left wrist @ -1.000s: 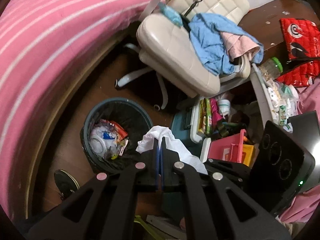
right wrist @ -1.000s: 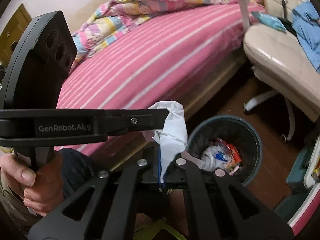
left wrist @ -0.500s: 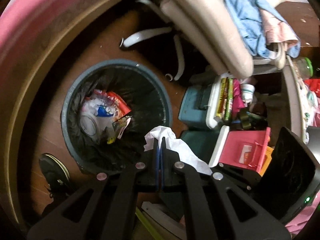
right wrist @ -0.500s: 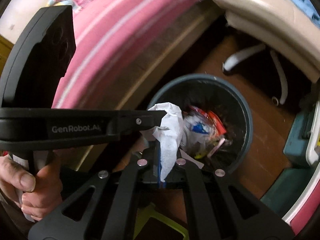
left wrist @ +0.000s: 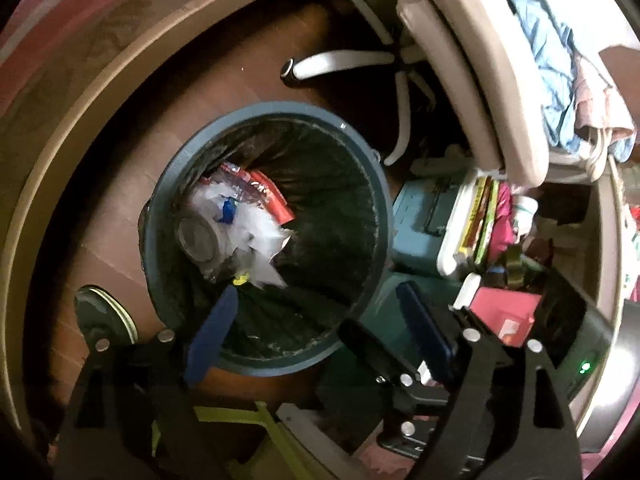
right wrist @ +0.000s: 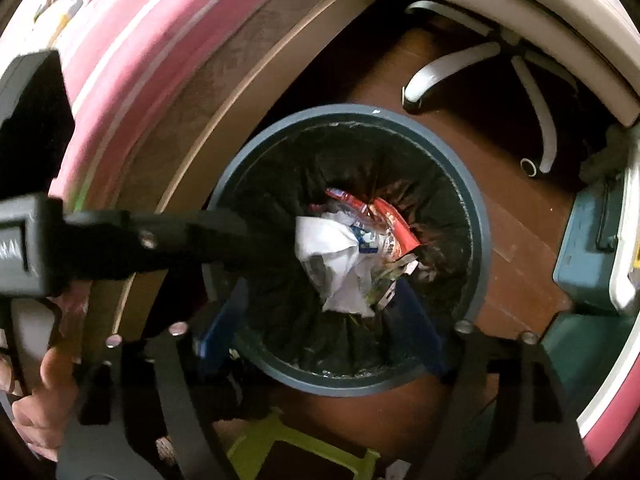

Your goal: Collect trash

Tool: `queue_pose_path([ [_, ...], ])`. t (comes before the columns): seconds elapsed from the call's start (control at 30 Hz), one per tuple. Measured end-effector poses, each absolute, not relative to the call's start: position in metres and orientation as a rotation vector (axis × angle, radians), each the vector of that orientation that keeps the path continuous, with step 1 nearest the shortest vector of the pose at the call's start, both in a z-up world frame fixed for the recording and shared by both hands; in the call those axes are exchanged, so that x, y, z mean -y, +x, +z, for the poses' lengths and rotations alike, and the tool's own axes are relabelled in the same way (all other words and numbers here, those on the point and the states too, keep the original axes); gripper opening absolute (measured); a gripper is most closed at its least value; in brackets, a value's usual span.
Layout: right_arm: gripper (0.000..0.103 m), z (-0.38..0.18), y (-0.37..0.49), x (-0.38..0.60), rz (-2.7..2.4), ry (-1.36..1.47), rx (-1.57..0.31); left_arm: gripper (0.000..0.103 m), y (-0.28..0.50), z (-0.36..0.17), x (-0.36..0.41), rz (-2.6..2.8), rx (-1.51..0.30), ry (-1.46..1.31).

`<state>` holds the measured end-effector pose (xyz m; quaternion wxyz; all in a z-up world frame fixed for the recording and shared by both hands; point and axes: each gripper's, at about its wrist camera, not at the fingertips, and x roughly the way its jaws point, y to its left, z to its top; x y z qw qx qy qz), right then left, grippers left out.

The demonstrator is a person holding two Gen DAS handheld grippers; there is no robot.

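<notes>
A round dark bin [left wrist: 362, 160] with a black liner stands on the wood floor; it also shows in the right wrist view [right wrist: 476, 208]. Inside lie white paper and plastic [left wrist: 260, 236], red wrappers [left wrist: 268, 194] and a crumpled white tissue [right wrist: 332, 256]. My left gripper [left wrist: 316, 312] is open and empty above the bin's near rim. My right gripper [right wrist: 320, 316] is open and empty over the bin, blue pads [right wrist: 220, 328] spread wide. The left gripper's black finger [right wrist: 180, 240] reaches in from the left over the bin.
A bed frame [left wrist: 100, 92] with pink bedding [right wrist: 120, 52] curves on the left. A cream office chair [left wrist: 472, 80] with clothes stands at the upper right. Teal boxes [left wrist: 420, 224] and cluttered bins [left wrist: 500, 312] sit to the right. A shoe [left wrist: 104, 316] lies lower left.
Both grippers moved down over the bin and opened. The white tissue they held together has dropped into the bin.
</notes>
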<state>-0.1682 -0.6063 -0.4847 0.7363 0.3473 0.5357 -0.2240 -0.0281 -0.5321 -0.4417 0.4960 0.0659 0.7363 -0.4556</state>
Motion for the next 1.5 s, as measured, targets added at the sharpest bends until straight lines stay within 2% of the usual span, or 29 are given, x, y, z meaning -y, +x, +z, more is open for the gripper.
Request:
queue_pose_path([
  [0.13, 0.078, -0.46, -0.182, 0.6, -0.519, 0.755, -1.111, 0.082, -0.026, -0.415, 0.523, -1.09, -1.697, 0.163],
  [0.23, 0.079, -0.435, -0.19, 0.596, -0.529, 0.749, -1.049, 0.087, -0.026, -0.386, 0.515, -1.082, -1.604, 0.189],
  [0.53, 0.081, -0.35, -0.188, 0.558, -0.509, 0.627, -0.903, 0.087, -0.018, -0.265, 0.462, -0.963, -1.265, 0.264],
  [0.8, 0.087, -0.259, -0.161, 0.496, -0.42, 0.474, -0.767, 0.089, 0.002, -0.161, 0.377, -0.785, -1.044, 0.237],
  [1.0, 0.091, -0.203, -0.127, 0.438, -0.306, 0.362, -0.697, 0.09, 0.017, -0.104, 0.296, -0.647, -0.93, 0.167],
  [1.23, 0.091, -0.161, -0.089, 0.357, -0.155, 0.224, -0.651, 0.09, 0.039, -0.076, 0.184, -0.47, -0.882, 0.027],
  [1.3, 0.091, -0.154, -0.075, 0.331, -0.113, 0.2, -0.648, 0.097, 0.044, -0.072, 0.159, -0.42, -0.874, 0.003],
  [1.5, 0.091, -0.136, -0.045, 0.259, -0.021, 0.146, -0.657, 0.098, 0.052, -0.065, 0.097, -0.336, -0.862, -0.066],
])
